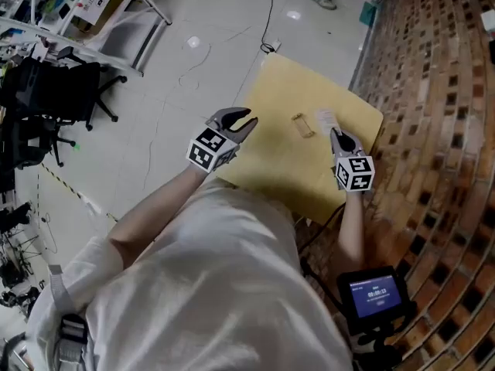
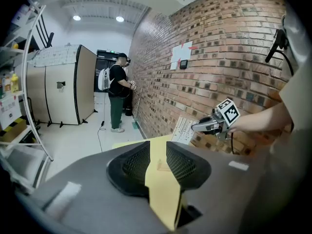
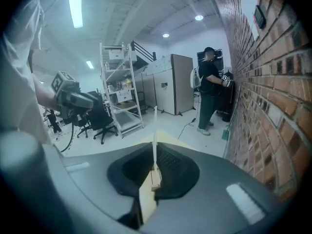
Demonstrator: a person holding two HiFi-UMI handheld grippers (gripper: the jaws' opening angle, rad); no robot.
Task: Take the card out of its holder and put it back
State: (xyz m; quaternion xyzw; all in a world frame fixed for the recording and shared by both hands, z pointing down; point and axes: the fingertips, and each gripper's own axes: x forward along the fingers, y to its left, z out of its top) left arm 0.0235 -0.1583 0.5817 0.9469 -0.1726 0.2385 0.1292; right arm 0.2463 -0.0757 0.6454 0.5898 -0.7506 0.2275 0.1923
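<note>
A small clear card holder [image 1: 302, 124] lies on the yellow table [image 1: 271, 161]. My right gripper [image 1: 338, 139] hovers just right of it, shut on a white printed card [image 1: 326, 119]. In the right gripper view the card [image 3: 154, 130] stands edge-on, pinched between the jaws, with the holder [image 3: 156, 178] below it. The left gripper view shows the card [image 2: 183, 129] sticking out of my right gripper [image 2: 197, 126]. My left gripper [image 1: 236, 122] is over the table's left edge, open and empty. Between its jaws the holder [image 2: 163, 165] shows on the table.
A brick wall [image 1: 433, 91] runs along the table's right side. Black office chairs [image 1: 62, 99] and a metal rack [image 3: 119, 87] stand on the white floor to the left. A cable [image 1: 271, 22] trails beyond the table. A person [image 2: 118, 91] stands by the wall.
</note>
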